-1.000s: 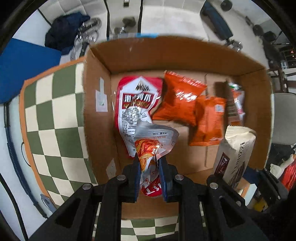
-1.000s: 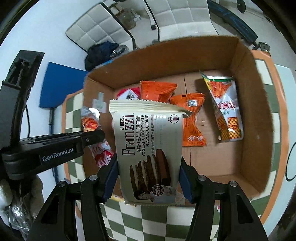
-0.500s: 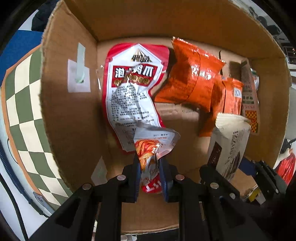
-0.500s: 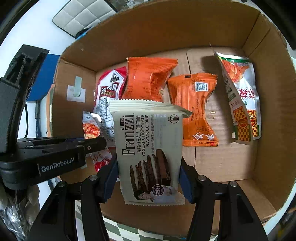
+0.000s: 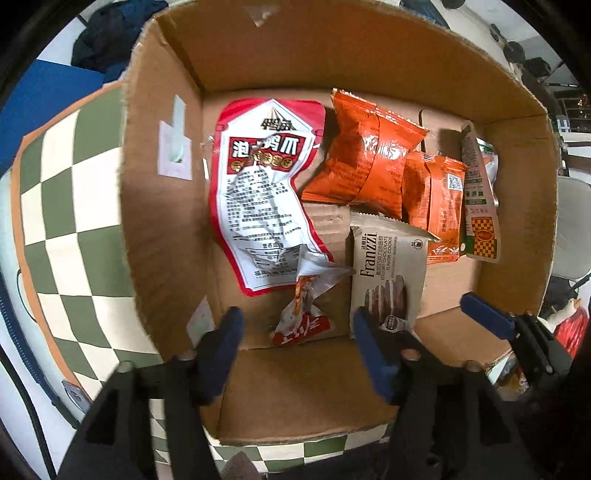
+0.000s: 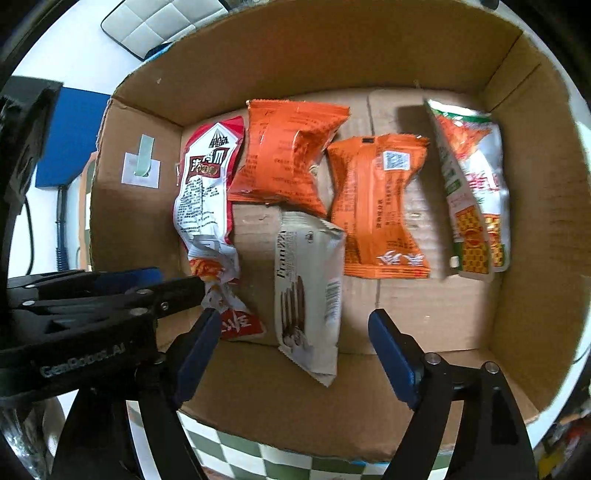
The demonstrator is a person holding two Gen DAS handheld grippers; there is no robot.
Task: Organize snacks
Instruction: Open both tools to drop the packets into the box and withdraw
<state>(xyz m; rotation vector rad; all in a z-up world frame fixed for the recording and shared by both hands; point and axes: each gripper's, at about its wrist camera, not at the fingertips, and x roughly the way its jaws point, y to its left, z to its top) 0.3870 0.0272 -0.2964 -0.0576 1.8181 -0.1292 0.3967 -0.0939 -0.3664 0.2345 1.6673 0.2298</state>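
As both your grippers' jaws spread open, left gripper (image 5: 295, 325) frees the crumpled packet (image 5: 304, 308), right gripper (image 6: 290, 332) frees the cookie pack (image 6: 306, 288) inside the box (image 6: 332, 48).

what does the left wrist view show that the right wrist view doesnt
Only the left wrist view shows the front of the Franzzi cookie pack with its name readable, a wide stretch of the checkered cloth beside the box, and the dark bundle beyond it.

Only the right wrist view shows the left claw from the side and the white tufted cushion.

Both show the cardboard box, two orange packets, the big red and white pouch, and both claws opening with nothing pressed between the pads.
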